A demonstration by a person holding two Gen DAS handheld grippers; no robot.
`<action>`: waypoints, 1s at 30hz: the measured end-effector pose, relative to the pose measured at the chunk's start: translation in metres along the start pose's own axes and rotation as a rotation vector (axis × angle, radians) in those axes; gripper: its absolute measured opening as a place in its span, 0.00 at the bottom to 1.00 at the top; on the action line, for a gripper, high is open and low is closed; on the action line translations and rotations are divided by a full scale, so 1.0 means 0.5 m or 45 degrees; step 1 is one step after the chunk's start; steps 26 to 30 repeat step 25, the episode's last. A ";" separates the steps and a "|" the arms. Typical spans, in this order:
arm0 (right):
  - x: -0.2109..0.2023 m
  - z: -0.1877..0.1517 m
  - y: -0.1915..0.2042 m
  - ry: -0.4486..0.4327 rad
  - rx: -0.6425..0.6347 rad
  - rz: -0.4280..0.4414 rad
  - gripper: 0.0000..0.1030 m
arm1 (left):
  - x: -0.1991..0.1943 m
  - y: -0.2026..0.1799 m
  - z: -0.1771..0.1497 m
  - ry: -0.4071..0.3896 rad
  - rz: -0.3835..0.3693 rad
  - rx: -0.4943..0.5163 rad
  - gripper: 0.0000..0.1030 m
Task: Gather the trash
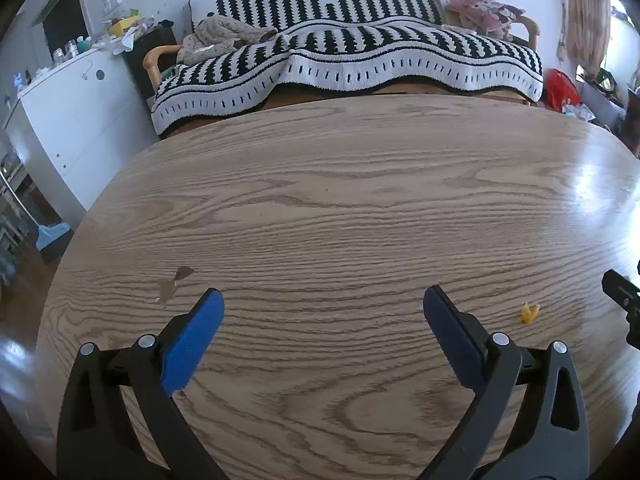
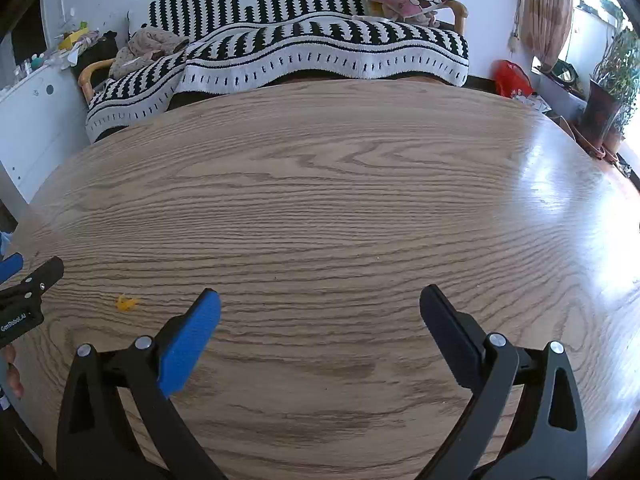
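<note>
A small yellow-orange scrap (image 1: 529, 313) lies on the wooden table (image 1: 340, 184), to the right of my left gripper (image 1: 323, 298). The left gripper is open and empty, its blue-padded fingers spread wide above the table. The scrap also shows in the right wrist view (image 2: 126, 303), to the left of my right gripper (image 2: 319, 298). The right gripper is open and empty above the table (image 2: 340, 184). Each gripper shows at the edge of the other's view: the right one (image 1: 624, 300), the left one (image 2: 28, 292).
A sofa with a black-and-white striped blanket (image 1: 344, 52) stands behind the table. A white cabinet (image 1: 64, 120) with clutter on top is at the left. A red bag (image 2: 512, 78) and potted plants (image 2: 612, 92) are at the right. A chipped patch (image 1: 172, 284) marks the tabletop.
</note>
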State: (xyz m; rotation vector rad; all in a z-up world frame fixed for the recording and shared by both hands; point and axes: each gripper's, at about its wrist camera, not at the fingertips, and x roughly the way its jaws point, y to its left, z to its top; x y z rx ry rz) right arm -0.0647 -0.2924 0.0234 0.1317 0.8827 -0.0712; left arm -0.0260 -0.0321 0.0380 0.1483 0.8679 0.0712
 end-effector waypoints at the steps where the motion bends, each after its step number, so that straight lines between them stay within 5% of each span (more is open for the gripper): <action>1: 0.000 0.000 0.000 0.000 0.000 0.000 0.93 | 0.001 0.000 0.000 0.003 -0.004 0.000 0.94; 11: -0.002 0.001 -0.006 0.004 0.007 0.017 0.93 | 0.004 -0.007 0.001 -0.003 0.008 0.012 0.94; 16: -0.007 0.001 -0.010 0.000 0.016 0.032 0.94 | 0.013 0.007 -0.003 0.034 -0.097 -0.028 0.94; 30: -0.005 0.004 -0.015 0.010 0.013 0.001 0.94 | 0.058 0.017 0.000 0.099 -0.064 -0.059 0.94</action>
